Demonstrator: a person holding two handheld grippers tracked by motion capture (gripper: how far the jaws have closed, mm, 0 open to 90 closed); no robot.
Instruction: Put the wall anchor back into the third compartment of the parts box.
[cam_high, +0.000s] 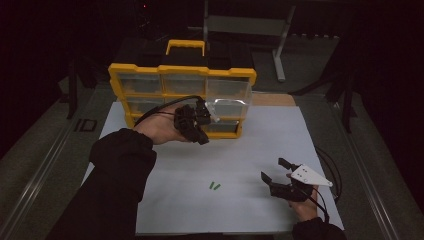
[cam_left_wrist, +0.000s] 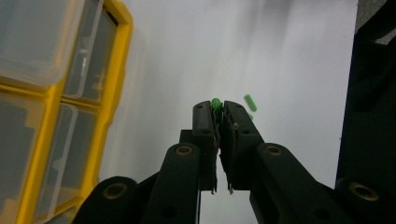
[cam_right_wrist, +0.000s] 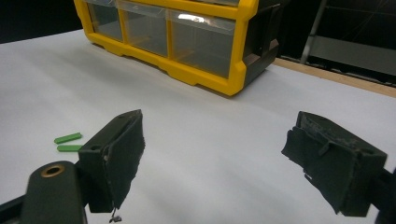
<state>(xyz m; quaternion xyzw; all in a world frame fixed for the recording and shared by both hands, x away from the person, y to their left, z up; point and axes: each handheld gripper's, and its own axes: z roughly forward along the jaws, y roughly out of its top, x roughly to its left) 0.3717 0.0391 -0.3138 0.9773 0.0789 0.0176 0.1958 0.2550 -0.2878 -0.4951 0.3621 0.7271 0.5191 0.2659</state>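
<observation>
our left gripper pinches a small green plastic piece beside the yellow-framed clear-drawer organizer; our right gripper gapes wide.

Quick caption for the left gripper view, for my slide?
Left gripper shut on a small green piece, beside the yellow organizer.

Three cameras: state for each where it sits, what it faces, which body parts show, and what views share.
High view: above the table, facing forward and down on the yellow organizer; both forearms, left gripper, right gripper.
Left gripper view: along shut jaws pinching a green piece.
Right gripper view: between open jaws, toward the organizer.
Shared: organizer, loose green pieces.
</observation>
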